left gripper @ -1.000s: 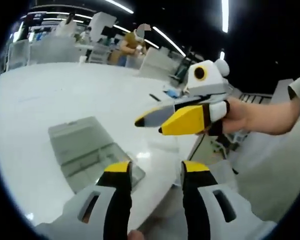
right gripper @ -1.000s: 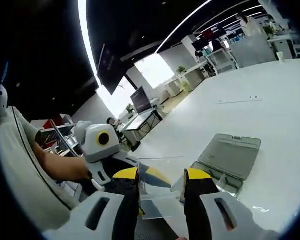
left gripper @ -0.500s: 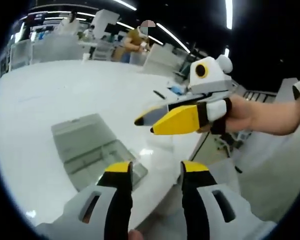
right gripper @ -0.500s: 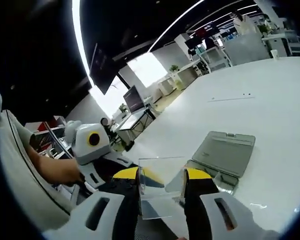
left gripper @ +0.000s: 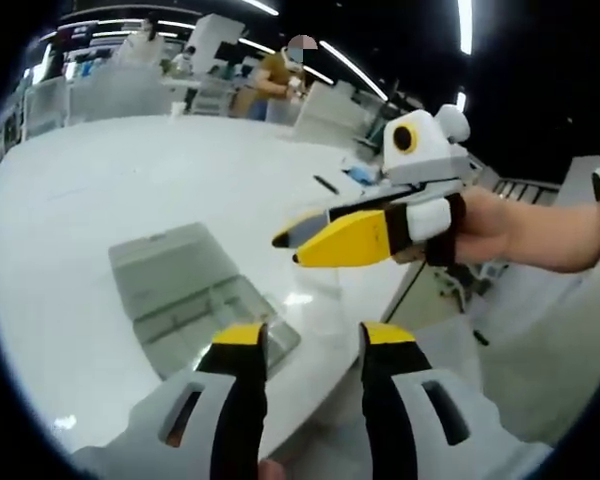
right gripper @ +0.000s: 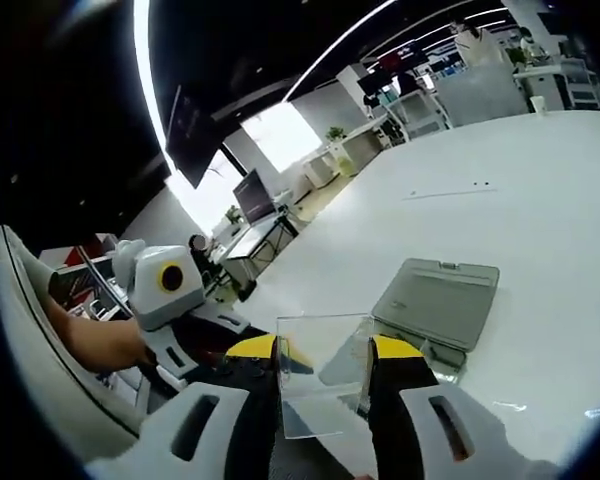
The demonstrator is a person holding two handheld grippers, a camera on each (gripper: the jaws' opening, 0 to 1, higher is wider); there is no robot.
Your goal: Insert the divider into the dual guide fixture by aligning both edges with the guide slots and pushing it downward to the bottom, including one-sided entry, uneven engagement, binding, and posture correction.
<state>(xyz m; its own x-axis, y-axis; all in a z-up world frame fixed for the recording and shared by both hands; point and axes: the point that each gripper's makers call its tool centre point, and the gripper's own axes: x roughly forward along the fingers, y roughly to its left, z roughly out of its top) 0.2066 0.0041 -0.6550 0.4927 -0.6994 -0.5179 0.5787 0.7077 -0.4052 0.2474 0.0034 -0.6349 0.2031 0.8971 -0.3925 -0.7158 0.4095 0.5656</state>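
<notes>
The divider point(right gripper: 320, 375) is a clear square plate, and my right gripper point(right gripper: 322, 360) is shut on it, holding it upright between the yellow-tipped jaws above the table. The grey fixture point(right gripper: 435, 305) lies flat on the white table point(right gripper: 520, 200) beyond the plate, apart from it. In the left gripper view, my left gripper point(left gripper: 313, 345) stands open with nothing between its jaws, just over the near corner of the fixture point(left gripper: 195, 295). The right gripper point(left gripper: 290, 248) comes in from the right, held by a hand point(left gripper: 500, 225), above and right of the fixture.
The table's edge point(left gripper: 380, 290) runs close by the fixture on the person's side, with floor below it. A person stands at desks point(left gripper: 280, 85) far behind the table. Shelving and chairs point(right gripper: 480, 85) line the far side.
Both views have shifted a little with the hands. The right gripper still holds the divider over the table and the left gripper stays open. The fixture has not moved.
</notes>
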